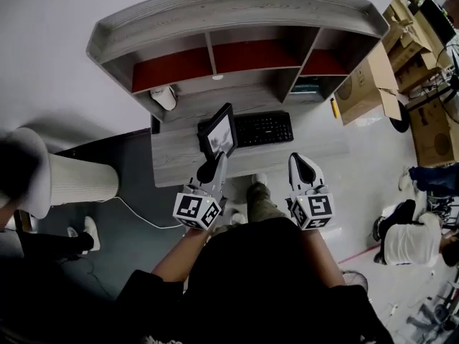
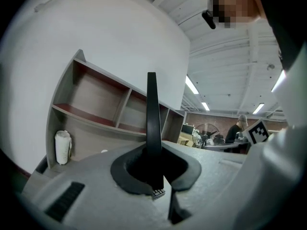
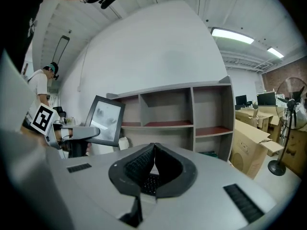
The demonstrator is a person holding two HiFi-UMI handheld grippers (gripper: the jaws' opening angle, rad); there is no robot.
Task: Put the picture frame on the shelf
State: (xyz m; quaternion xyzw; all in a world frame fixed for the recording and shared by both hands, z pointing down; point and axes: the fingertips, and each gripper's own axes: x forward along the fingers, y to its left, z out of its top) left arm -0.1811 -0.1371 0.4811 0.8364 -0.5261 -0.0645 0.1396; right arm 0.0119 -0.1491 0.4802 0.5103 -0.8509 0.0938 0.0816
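Note:
A black picture frame (image 1: pixel 219 132) is lifted above the grey desk (image 1: pixel 179 156), with my left gripper (image 1: pixel 210 170) shut on its lower edge. In the left gripper view the picture frame (image 2: pixel 152 123) shows edge-on as a thin black bar rising from between the jaws. The right gripper view has the picture frame (image 3: pixel 104 120) at left, with the left gripper (image 3: pixel 91 134) clamped on it. My right gripper (image 1: pixel 304 169) hangs beside it over the desk's front edge, shut and holding nothing; its pads (image 3: pixel 152 163) meet. The grey shelf (image 1: pixel 237 41) with red-floored compartments stands behind the desk.
A black keyboard (image 1: pixel 263 128) lies on the desk next to the frame. A white roll (image 1: pixel 164 97) stands at the shelf's left end. Cardboard boxes (image 1: pixel 373 81) stand to the right. A person (image 1: pixel 412 235) crouches at lower right, and a white cylinder (image 1: pixel 75 181) stands at left.

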